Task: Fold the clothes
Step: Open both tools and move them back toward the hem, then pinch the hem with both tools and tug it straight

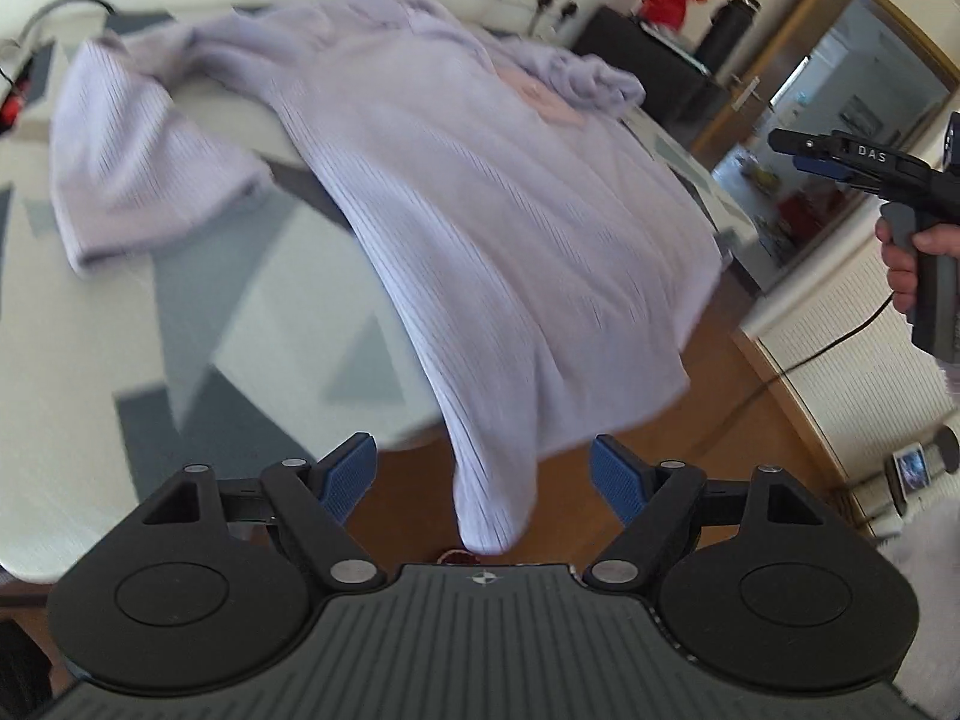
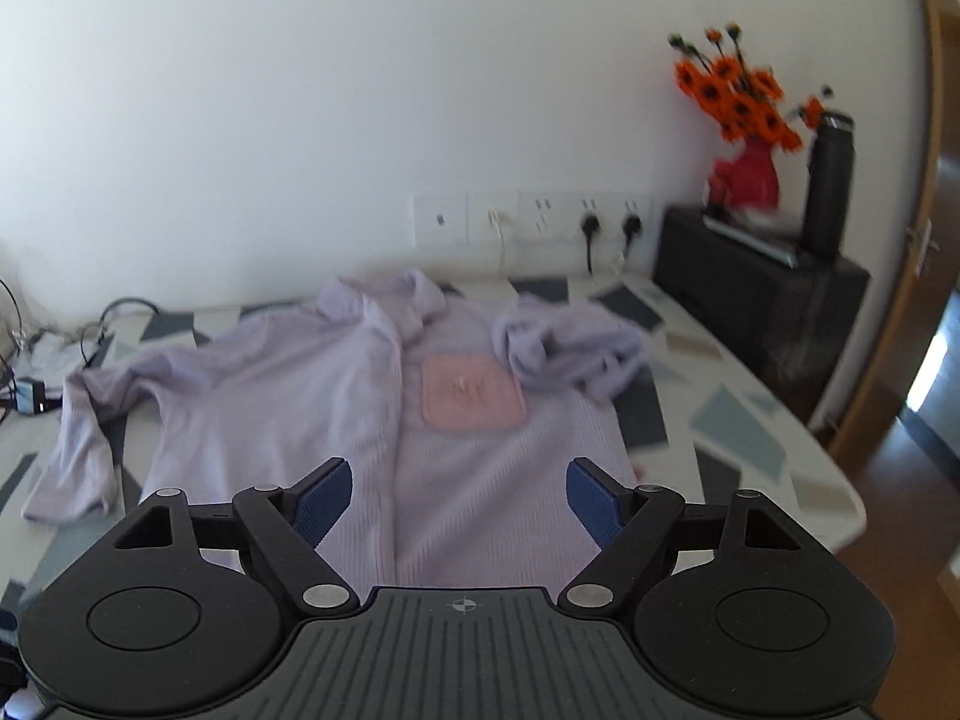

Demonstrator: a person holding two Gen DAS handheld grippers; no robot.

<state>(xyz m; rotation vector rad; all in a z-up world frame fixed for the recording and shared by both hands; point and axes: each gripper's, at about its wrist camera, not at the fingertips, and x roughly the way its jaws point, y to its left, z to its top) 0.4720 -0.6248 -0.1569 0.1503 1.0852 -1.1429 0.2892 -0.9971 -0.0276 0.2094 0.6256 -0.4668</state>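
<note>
While cardigan lies on table, both claws wide, empty, angled downward.

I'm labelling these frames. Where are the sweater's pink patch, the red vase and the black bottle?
pink patch [image 2: 471, 394]: right wrist view, middle of the patch.
red vase [image 2: 755, 175]: right wrist view, its body.
black bottle [image 2: 828, 192]: right wrist view, its side.
</note>
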